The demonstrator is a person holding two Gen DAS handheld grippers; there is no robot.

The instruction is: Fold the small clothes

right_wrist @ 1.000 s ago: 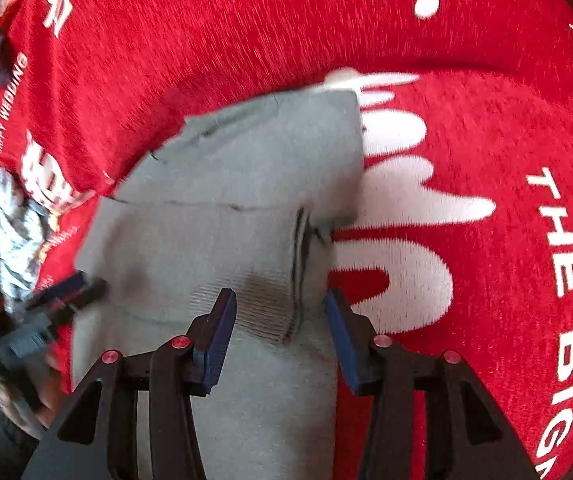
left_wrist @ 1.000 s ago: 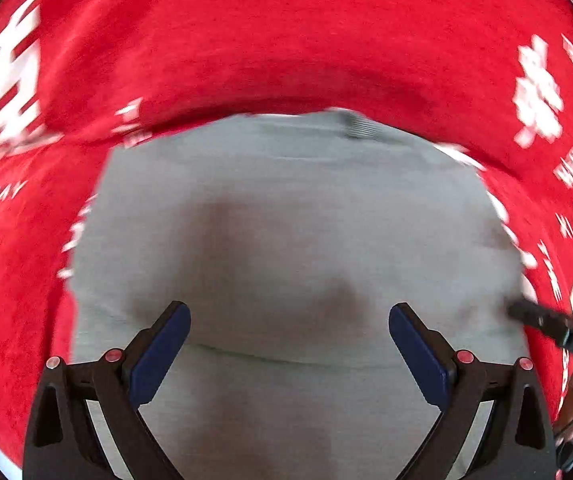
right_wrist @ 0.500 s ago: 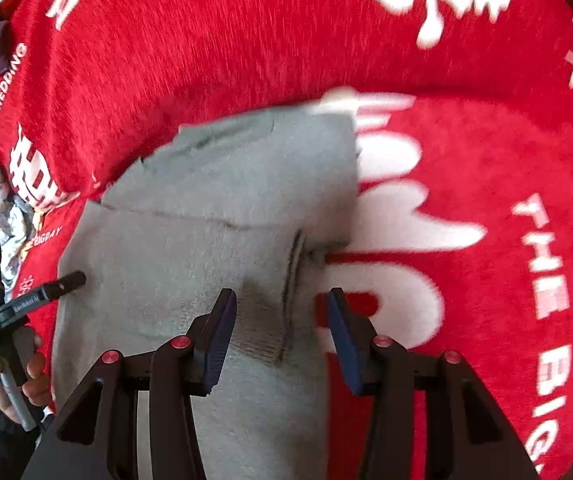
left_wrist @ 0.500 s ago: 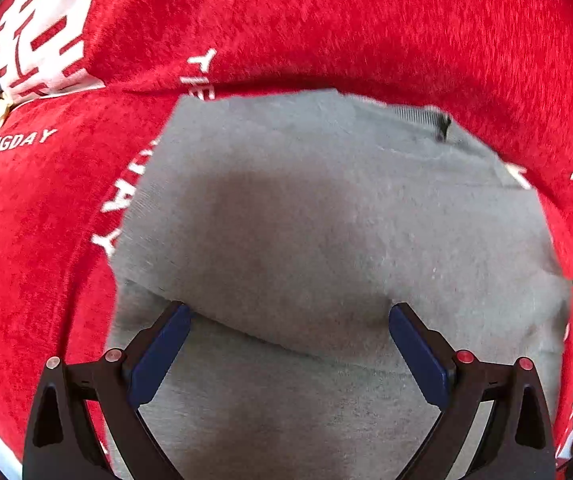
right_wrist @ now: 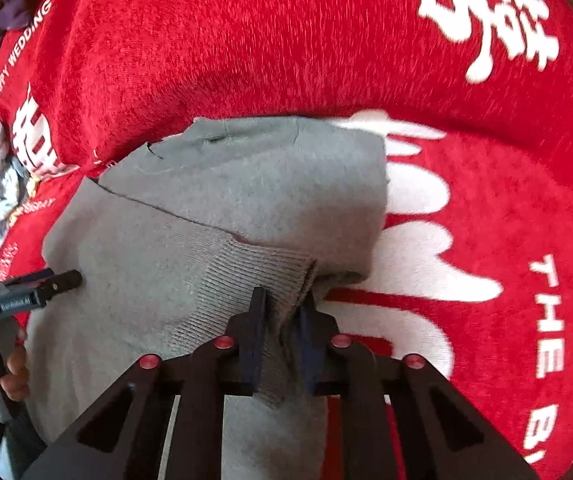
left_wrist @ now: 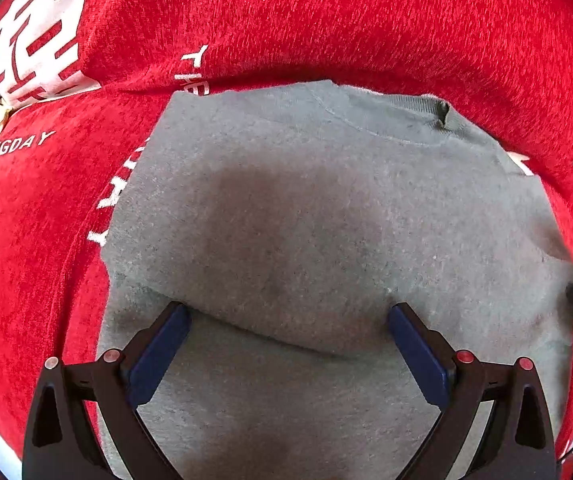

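Only right wrist view: right gripper pinching cuff.

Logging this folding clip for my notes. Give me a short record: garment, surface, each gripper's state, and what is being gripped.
garment: grey sweater, partly folded
surface: red blanket with white lettering
right gripper: jaws have just closed, shut on the ribbed cuff
left gripper: open, over the sweater's folded edge, holding nothing
neckline: at the far edge in the left wrist view
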